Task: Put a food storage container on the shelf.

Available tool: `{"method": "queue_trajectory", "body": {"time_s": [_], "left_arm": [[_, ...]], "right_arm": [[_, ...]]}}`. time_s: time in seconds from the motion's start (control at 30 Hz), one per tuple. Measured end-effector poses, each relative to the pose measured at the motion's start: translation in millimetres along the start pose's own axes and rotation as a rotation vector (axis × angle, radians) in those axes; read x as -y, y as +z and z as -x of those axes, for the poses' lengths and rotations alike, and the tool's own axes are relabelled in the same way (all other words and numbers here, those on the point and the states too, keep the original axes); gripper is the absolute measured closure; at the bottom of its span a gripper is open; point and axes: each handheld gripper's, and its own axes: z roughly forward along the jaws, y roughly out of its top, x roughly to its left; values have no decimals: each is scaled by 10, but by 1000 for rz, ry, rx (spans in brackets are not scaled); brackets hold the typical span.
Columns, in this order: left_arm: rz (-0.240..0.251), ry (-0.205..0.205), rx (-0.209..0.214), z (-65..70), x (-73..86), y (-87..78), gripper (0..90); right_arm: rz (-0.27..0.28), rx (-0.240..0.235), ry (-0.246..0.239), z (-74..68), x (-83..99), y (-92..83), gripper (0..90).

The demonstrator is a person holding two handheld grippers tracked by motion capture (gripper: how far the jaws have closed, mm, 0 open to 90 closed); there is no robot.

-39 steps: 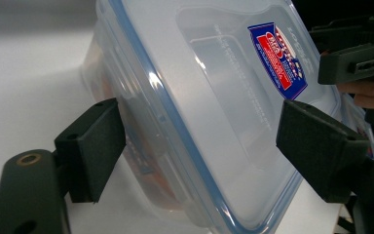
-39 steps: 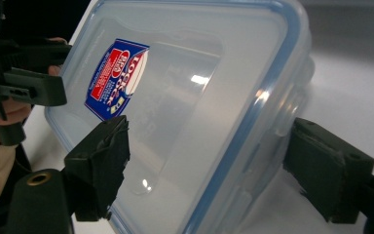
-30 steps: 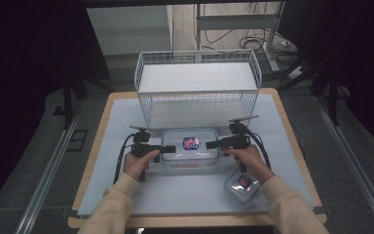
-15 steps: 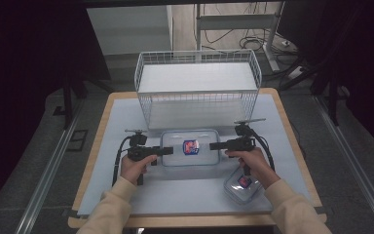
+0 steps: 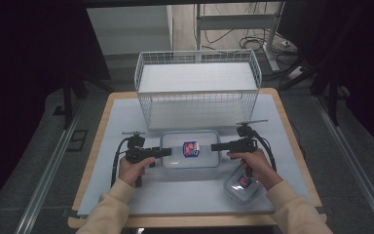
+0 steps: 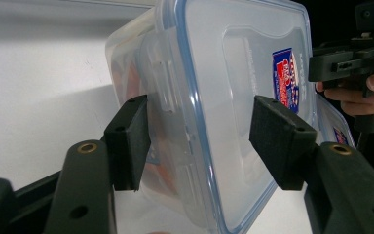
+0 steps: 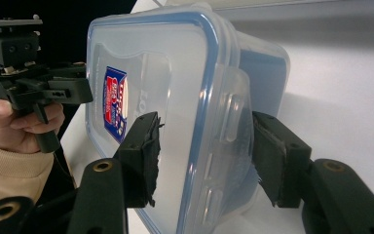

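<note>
1. Left gripper (image 5: 163, 151): jaws just closing, clamped on left end of plastic box (image 5: 191, 149).
2. Right gripper (image 5: 217, 146): likewise, right end.
3. Plastic box: mid-table (image 5: 121, 117), before wire basket (image 5: 197, 87).

Inventory, counted:

- Boxes, clear plastic w/ blue-sealed lids: 2. Large box (image 5: 190, 148) btwn the two sets of fingers, one short end in each; small box (image 5: 242, 183) just behind the right fingers, under that hand.
- Labels, red/blue: 2, one per lid.
- Wire basket (image 5: 198, 88), white: 1, beyond the fingers, past the large box.
- Grippers: 2. Left gripper (image 5: 167, 151), right gripper (image 5: 215, 146); black, 2 jaws each, 4 pads total.
- Hands: 2, one per gripper.
- Cables: 2, one per gripper.
- Mat (image 5: 126, 117), white: 1, under everything.
- Table (image 5: 108, 101), wood edge: 1.
</note>
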Motion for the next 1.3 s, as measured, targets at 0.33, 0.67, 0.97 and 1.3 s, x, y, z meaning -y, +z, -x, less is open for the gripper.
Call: {"method": "queue_trajectory", "body": {"time_s": [0.33,0.67,0.97,1.3], "left_arm": [[8,9,7,20,22,-31,446],[28,35,-7,80,14,-37,457],[50,63,-9,161,-40,-62,458],[73,93,-5,253,-172,-120,462]], "right_arm": [[11,-3,-28,-17,24,-28,471],[36,1,-57,-36,40,-71,476],[64,-5,-71,-70,22,-154,478],[104,-8,-94,-149,-55,-264,480]]}}
